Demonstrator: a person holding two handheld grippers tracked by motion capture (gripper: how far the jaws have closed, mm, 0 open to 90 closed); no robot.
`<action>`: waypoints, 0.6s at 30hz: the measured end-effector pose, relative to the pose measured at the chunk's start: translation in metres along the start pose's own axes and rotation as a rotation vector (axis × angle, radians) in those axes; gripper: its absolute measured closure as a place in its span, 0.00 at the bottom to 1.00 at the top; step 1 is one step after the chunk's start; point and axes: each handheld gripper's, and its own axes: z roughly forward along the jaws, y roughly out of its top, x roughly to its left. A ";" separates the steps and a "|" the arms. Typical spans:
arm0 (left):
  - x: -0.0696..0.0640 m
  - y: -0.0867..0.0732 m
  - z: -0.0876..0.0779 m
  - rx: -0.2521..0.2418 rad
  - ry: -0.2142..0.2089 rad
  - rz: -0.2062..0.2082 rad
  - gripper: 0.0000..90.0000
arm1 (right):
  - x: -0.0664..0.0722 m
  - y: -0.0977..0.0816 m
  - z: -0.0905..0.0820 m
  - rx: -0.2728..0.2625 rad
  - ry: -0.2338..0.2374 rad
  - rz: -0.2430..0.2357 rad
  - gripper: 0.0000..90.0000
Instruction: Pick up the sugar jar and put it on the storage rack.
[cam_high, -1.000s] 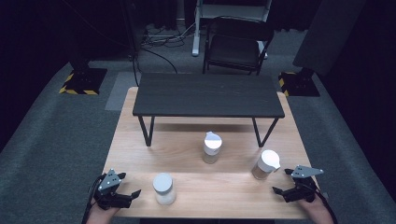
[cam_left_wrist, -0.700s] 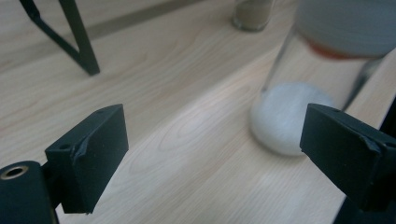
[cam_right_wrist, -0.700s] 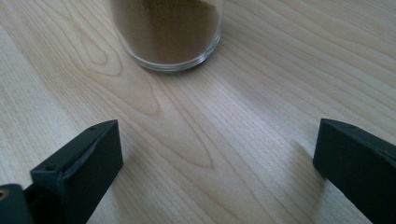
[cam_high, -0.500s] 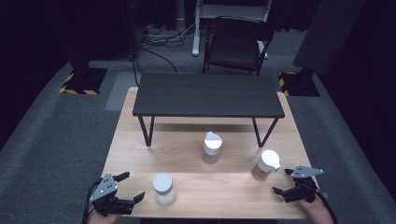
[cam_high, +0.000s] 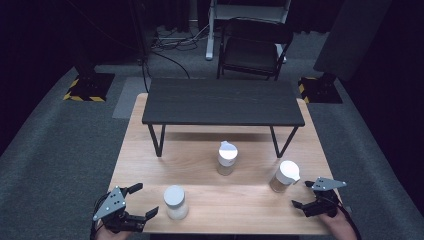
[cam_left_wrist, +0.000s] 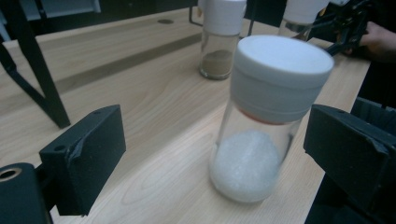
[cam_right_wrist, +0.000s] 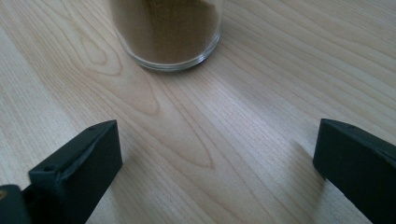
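While the person's hands are resting at the near edge of the wooden tabletop, the high view is showing three white-capped glass jars standing upright in front of a low black shelf. Left gripper is sitting just beside the jar of white granules, jaws spread with nothing between them. Right gripper is lying near the jar of brown powder, apart from it, jaws also parted. A third jar, middle of the tabletop, is standing alone, well apart from both grippers.

Left gripper view: the jaws have just been opening, and they are standing wide. The jar of white granules is sitting ahead of them, toward the right-hand jaw; neither pad is pressing on the glass. White contents are filling roughly the lower part. Third jar is showing behind, with the other hand far off.

Right gripper view: jaws released, wide, bare wood between them. The base of the jar of brown powder is standing ahead, clear of both jaws.

Judgement on progress: no jar is being held and none is on the shelf, so the handling looks barely begun. Grasping the white-granule jar appears to be the step in hand; everything after it is left.
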 end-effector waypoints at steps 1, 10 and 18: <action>-0.001 0.000 0.001 -0.002 -0.003 0.004 0.06 | 0.000 0.000 0.000 0.000 0.000 0.000 0.01; -0.009 0.003 -0.001 -0.043 -0.016 0.037 0.06 | 0.000 0.000 0.000 0.000 0.000 0.000 0.01; -0.017 0.004 0.001 -0.061 -0.026 0.059 0.06 | 0.000 0.000 0.000 0.000 0.000 0.000 0.01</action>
